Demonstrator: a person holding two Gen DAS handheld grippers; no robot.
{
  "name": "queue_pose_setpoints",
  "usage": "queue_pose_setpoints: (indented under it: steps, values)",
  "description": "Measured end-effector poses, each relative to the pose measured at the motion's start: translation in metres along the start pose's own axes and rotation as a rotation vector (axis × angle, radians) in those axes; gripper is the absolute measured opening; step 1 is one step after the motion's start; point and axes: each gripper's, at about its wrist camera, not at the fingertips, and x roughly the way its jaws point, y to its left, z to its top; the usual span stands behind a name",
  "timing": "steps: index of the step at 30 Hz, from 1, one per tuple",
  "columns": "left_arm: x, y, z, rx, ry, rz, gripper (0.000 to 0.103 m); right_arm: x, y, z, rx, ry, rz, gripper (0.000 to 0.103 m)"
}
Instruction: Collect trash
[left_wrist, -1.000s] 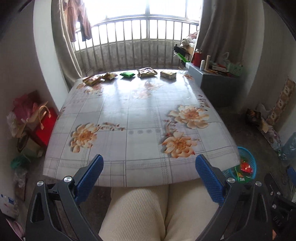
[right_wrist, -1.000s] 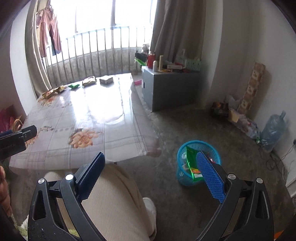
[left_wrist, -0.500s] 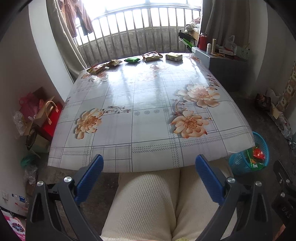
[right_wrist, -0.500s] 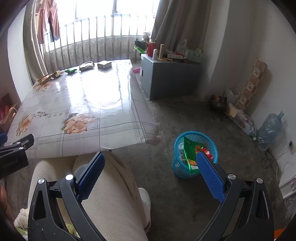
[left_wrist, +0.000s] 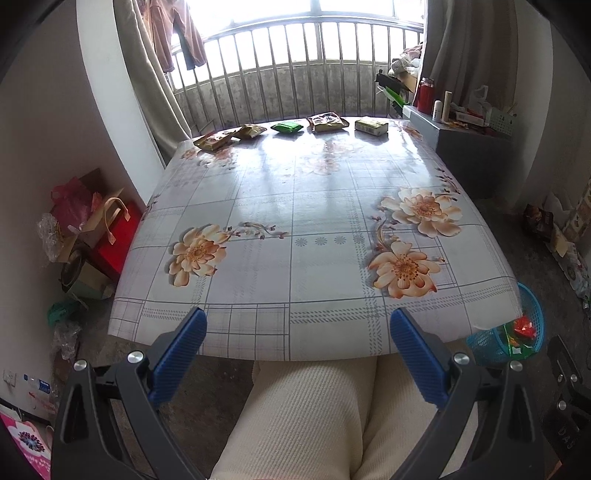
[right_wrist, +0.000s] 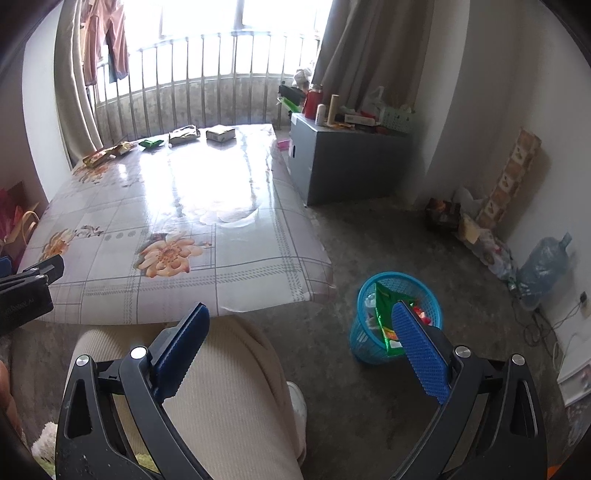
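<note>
Left gripper (left_wrist: 297, 345) raised since earlier, right gripper (right_wrist: 301, 338) likewise, both jaws spread, empty

Daylight enters through the overexposed window (left_wrist: 314, 14) at the far edge. Strong glare washes the glossy table (right_wrist: 207, 192) toward its far half. Near floor is dimmer. Fisheye bending and dark vignetting mark all corners; focus is acceptable.

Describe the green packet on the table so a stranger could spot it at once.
Start at the flowered table and look to its far edge by the railing, where five packets lie in a row. The green packet is the middle one, flat and the only bright green among tan and yellow neighbours.
</note>
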Motion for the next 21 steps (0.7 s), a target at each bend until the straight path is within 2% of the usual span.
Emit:
queue_pose_setpoints:
  steps: [21]
  values:
    - [0.004, -0.012, -0.004, 0.015, 0.027, -0.038, 0.097, 0.001, -0.009, -0.014, 0.026, 0.041, -0.044, 0.095]
